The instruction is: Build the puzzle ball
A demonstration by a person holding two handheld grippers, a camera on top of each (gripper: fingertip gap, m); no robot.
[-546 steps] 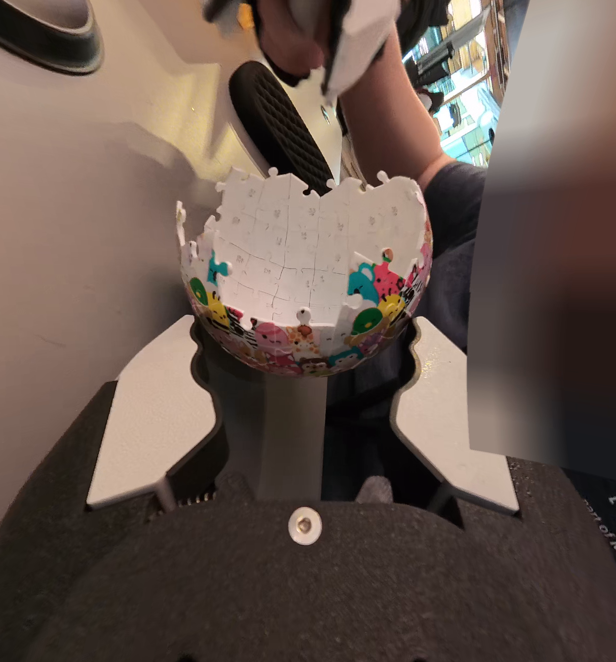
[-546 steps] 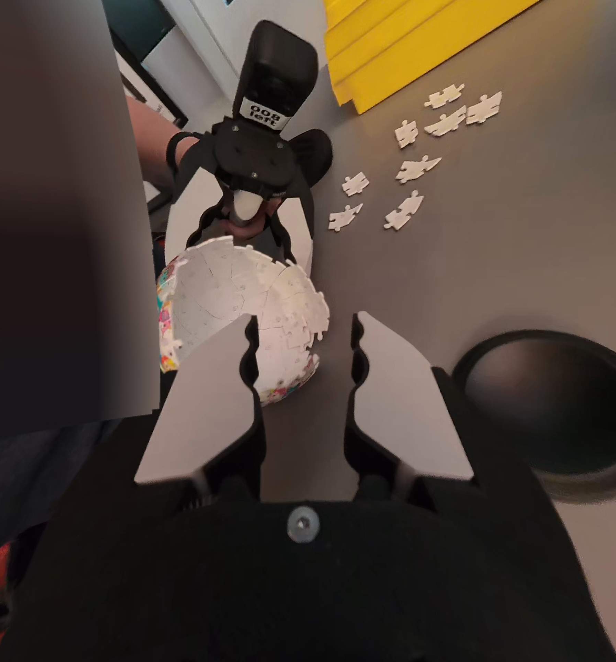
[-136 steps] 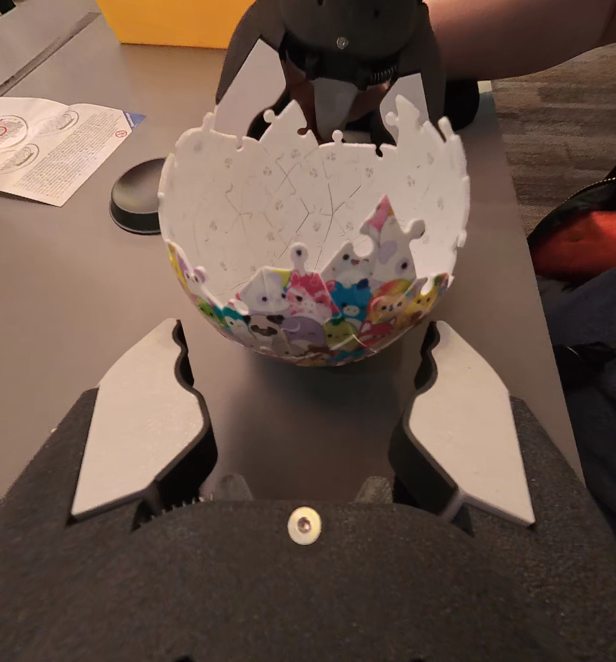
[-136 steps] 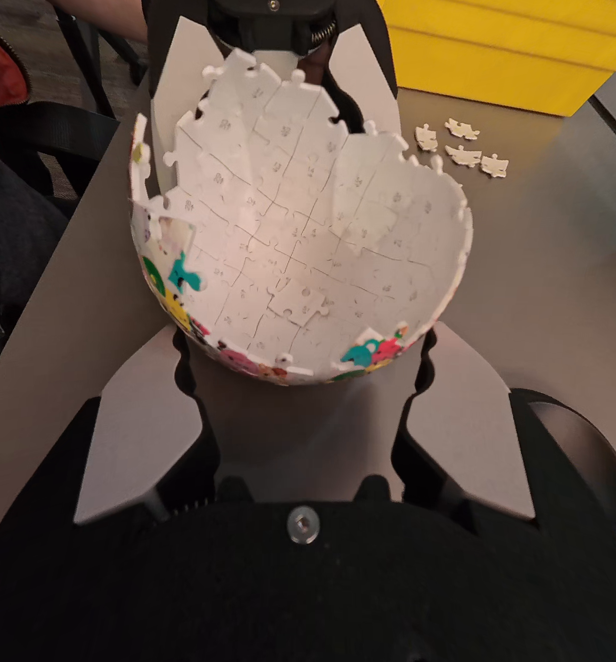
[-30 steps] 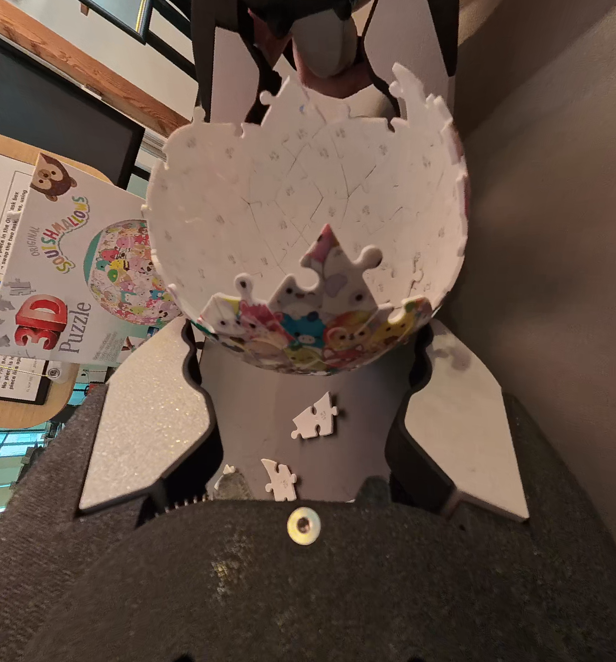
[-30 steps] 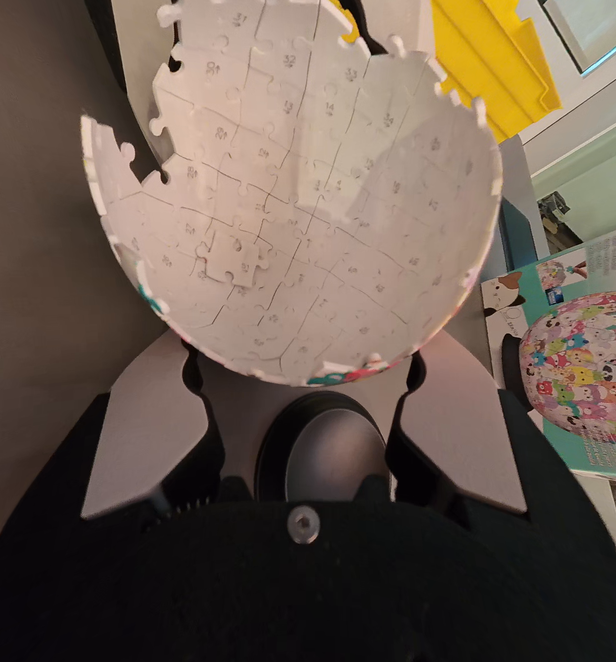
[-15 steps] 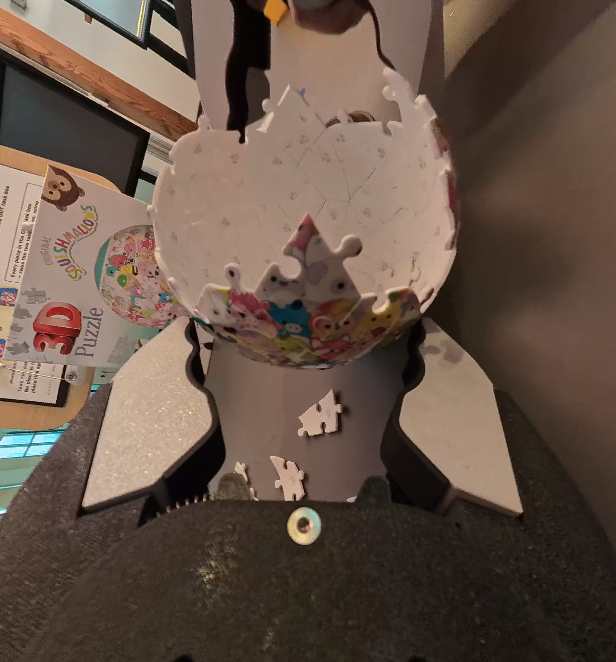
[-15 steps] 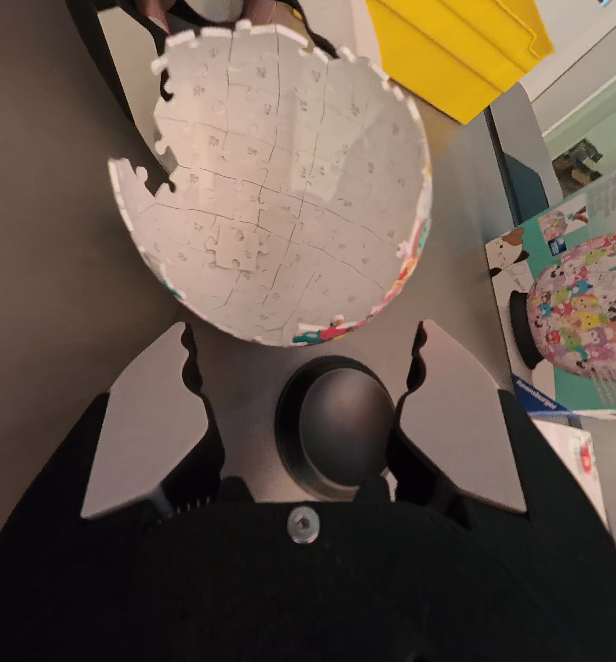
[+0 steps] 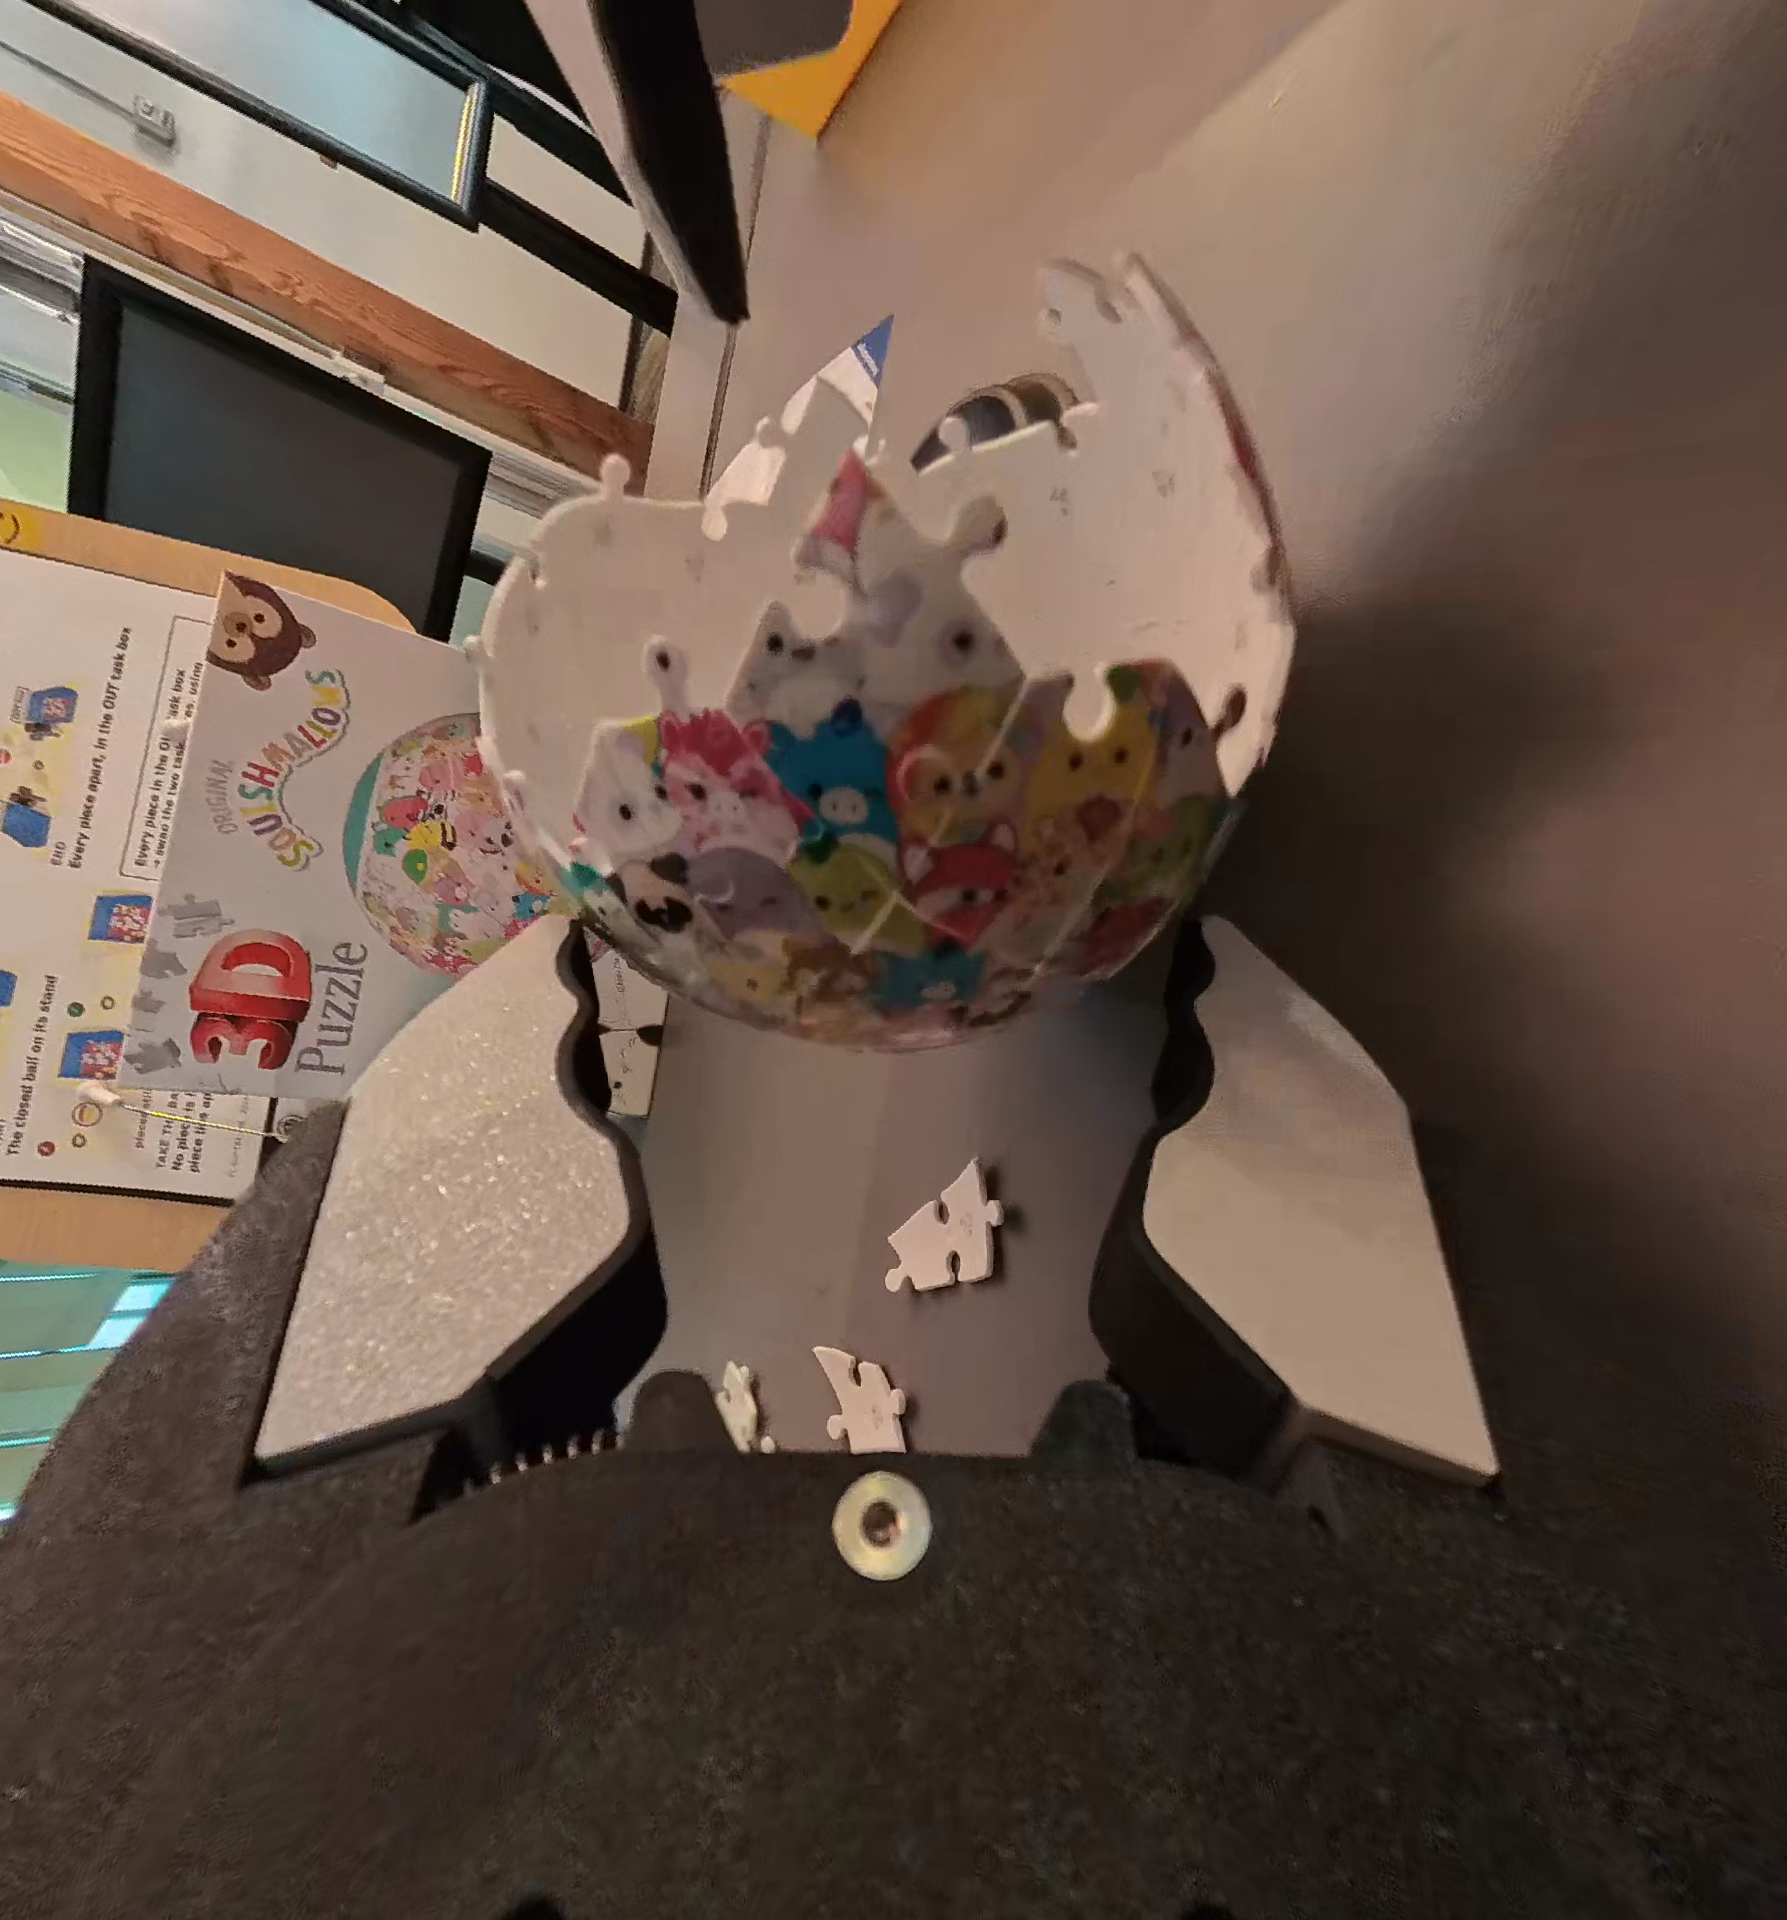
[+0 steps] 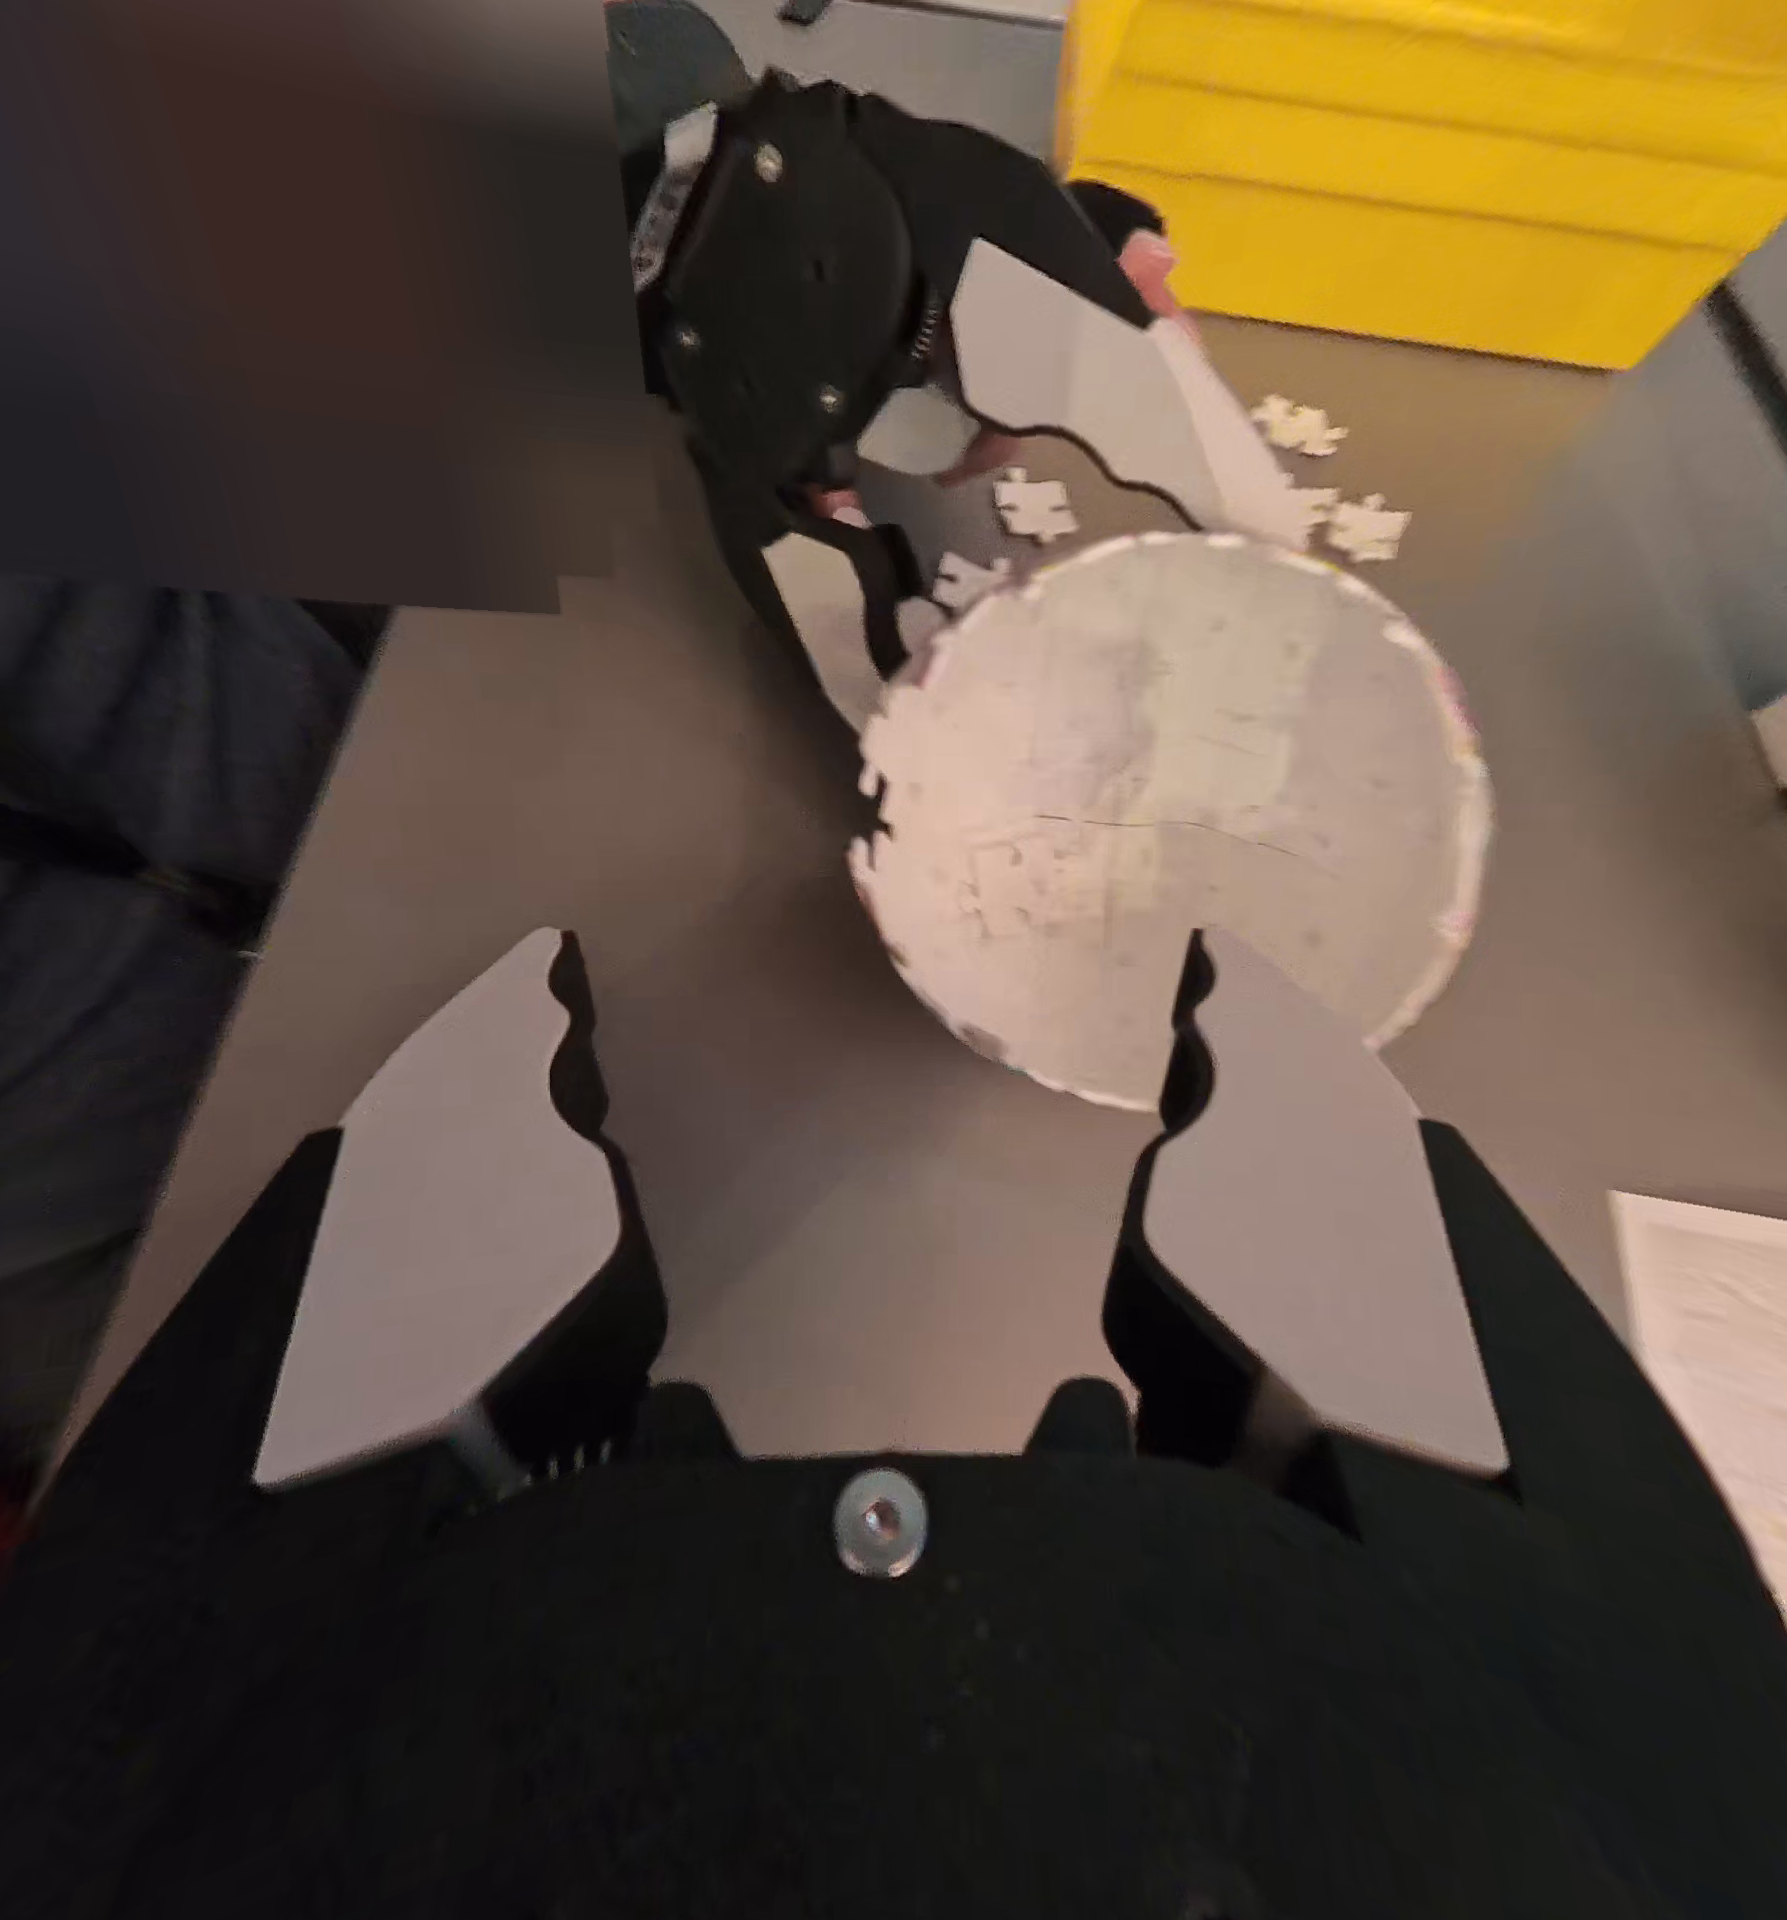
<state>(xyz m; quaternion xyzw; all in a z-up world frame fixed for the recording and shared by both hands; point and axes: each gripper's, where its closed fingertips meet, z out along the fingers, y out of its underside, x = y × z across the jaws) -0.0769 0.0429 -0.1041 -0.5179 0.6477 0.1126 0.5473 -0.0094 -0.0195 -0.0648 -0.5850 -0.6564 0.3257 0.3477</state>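
Right gripper point(image 10: 878, 935) now backed away from puzzle ball point(image 10: 1169, 810), jaws spread, empty. Half-built ball between left gripper point(image 9: 878, 935) wide-spread fingers, over grey table point(image 10: 577, 779); contact unclear. Loose pieces point(image 9: 946, 1231) nearby.

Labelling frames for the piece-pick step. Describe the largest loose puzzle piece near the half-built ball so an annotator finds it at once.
Start at the grey table in the left wrist view and find the half-built puzzle ball, a colourful open shell. Just below it, between the two fingers of the left hand-held gripper, lies a white loose piece. It lies alone on the bare grey, whereas the two other loose pieces are half hidden at the gripper's body.
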